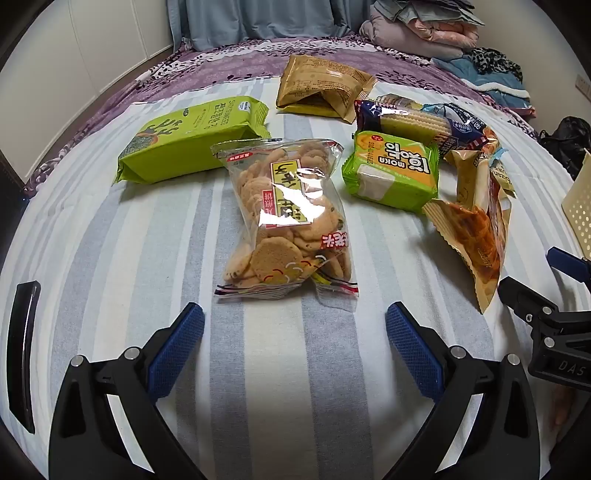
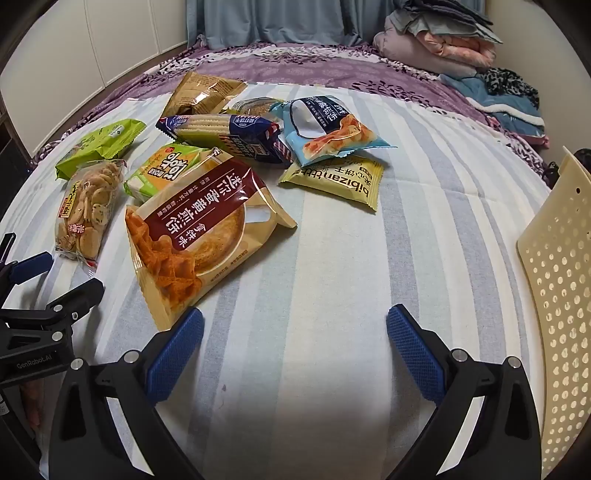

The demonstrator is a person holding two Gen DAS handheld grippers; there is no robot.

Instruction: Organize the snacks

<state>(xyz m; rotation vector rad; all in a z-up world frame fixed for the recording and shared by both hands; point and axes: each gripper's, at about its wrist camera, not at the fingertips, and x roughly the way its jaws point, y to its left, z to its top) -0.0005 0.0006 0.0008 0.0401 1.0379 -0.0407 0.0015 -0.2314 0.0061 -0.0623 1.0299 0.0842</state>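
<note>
Several snack packs lie scattered on a striped bedsheet. A clear bag of round crackers lies just ahead of my left gripper, which is open and empty. Around it lie a long green pack, a brown pouch, a small green moka pack and a navy cracker sleeve. My right gripper is open and empty; its left fingertip is near the corner of a tan-and-maroon bag. Farther off lie a light-blue bag and a yellow bag.
A cream perforated basket stands at the right edge of the bed. Folded blankets and clothes are piled at the far right corner on a purple floral cover. A blue curtain hangs behind. Bare striped sheet lies between the snacks and the basket.
</note>
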